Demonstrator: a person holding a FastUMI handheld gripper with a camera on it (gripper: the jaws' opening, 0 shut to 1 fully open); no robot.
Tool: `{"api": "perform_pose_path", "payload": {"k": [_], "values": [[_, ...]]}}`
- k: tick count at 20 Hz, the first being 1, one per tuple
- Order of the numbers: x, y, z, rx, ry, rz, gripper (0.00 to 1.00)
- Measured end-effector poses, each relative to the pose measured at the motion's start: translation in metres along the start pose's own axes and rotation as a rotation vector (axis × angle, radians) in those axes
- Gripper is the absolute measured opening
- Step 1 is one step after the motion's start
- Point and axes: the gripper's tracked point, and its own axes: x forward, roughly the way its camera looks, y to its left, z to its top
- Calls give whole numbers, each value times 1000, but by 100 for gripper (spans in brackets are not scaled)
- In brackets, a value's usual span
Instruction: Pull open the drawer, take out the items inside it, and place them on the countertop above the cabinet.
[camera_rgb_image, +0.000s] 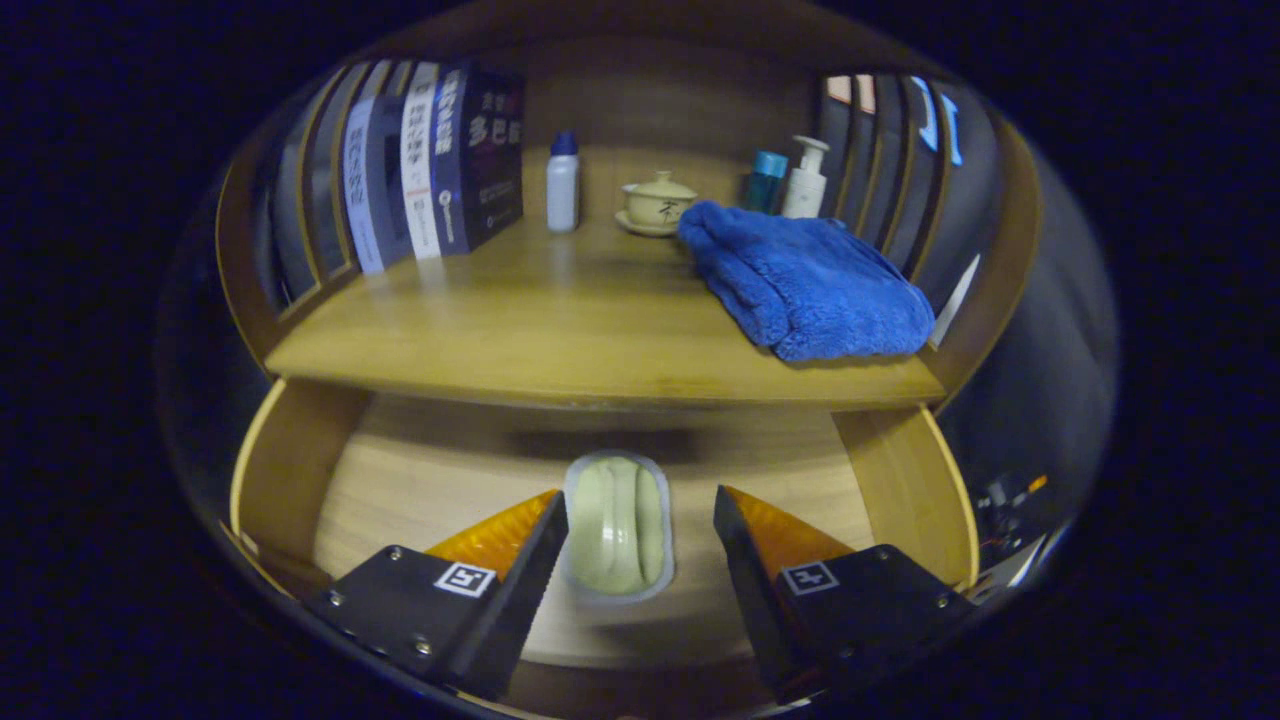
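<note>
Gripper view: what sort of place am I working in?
Likely a staged home cabinet: books and a blue towel on the countertop, open drawer below, soap dish between the open fingers.

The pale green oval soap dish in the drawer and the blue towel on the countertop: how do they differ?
The pale green oval soap dish lies in the open drawer, between the open gripper fingers; the blue towel lies on the countertop. The dish looks rigid and smooth; the towel is soft and folded. The dish is smaller.
</note>
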Motion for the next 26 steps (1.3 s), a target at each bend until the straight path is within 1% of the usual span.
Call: {"api": "perform_pose_path", "payload": {"k": [1,3,4,5,6,7,8,13,15,17,19,26], "values": [[4,2,-6,-1,36,21,78],[17,16,-14,109,104,91,58],[19,14,-13,149,107,108,48],[21,4,-11,162,95,81,48],[24,-2,-10,171,85,57,38],[23,-4,-10,163,91,51,27],[21,-2,-11,152,93,68,16],[21,3,-11,114,87,94,16],[17,5,-12,116,92,123,10],[8,11,-14,144,98,168,10],[-6,15,-9,171,80,210,10],[-74,16,15,151,-66,236,10]]}}
